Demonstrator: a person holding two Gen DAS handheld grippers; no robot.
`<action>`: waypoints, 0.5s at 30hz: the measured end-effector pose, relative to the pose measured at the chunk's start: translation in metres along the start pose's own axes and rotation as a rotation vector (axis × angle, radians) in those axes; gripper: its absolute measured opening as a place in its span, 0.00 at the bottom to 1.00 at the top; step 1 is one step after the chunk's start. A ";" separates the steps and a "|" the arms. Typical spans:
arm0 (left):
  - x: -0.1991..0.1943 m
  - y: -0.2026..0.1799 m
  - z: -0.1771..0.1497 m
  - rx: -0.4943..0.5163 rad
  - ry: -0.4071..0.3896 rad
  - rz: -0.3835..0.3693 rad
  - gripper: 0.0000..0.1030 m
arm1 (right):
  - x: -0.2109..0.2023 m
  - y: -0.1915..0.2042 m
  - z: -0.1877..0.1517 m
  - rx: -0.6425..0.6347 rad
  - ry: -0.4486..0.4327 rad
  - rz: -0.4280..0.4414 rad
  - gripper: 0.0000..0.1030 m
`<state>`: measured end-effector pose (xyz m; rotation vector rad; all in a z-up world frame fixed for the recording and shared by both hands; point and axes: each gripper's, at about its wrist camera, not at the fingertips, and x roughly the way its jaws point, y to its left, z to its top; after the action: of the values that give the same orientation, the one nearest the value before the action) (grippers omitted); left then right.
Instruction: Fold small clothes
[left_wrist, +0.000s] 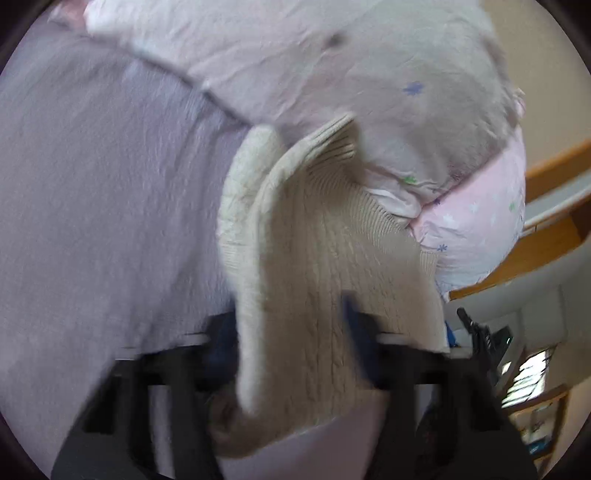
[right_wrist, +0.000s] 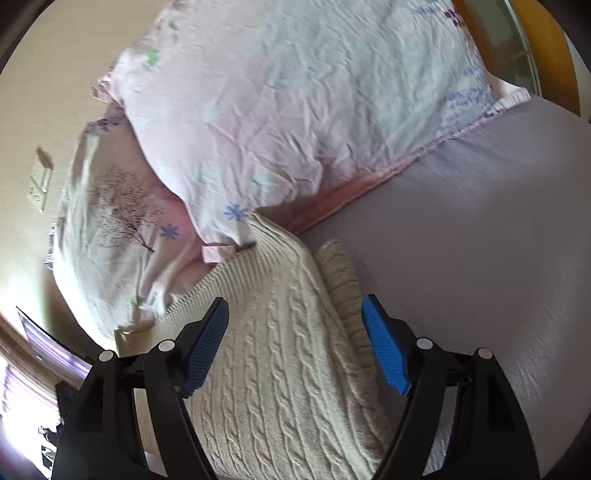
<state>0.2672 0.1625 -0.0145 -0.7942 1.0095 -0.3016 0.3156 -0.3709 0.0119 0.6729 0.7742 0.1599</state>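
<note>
Matte black plastic on both tools: right gripper built of two splayed black arms per side, each capped by a round silver pivot screw. Bright blue ribbed pads on the inner finger faces — long, tapered, finely grooved. Left gripper similarly black-framed with darker blue pads, heavily blurred.

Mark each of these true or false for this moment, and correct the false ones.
1. The sweater is cream cable knit. True.
2. The right tongs are shut on the sweater. False: their jaws stand wide open, blue pads either side of the knit.
3. The sweater lies on a lilac sheet. True.
4. The pillow is plain dark green. False: it is pale pink with small flowers.
5. The left tongs have sweater fabric between their fingers. True, though the view is blurred.
</note>
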 end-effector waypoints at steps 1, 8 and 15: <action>0.002 0.004 0.001 -0.024 -0.003 -0.022 0.24 | 0.000 0.000 0.000 -0.003 -0.003 0.009 0.75; -0.016 -0.036 0.005 -0.085 -0.093 -0.322 0.17 | -0.011 -0.011 0.012 0.016 -0.048 0.061 0.75; 0.054 -0.198 -0.014 0.195 0.029 -0.486 0.16 | -0.038 -0.029 0.029 0.042 -0.152 0.059 0.75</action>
<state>0.3083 -0.0108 0.0885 -0.8514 0.7887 -0.8180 0.3051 -0.4220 0.0317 0.7392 0.6134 0.1448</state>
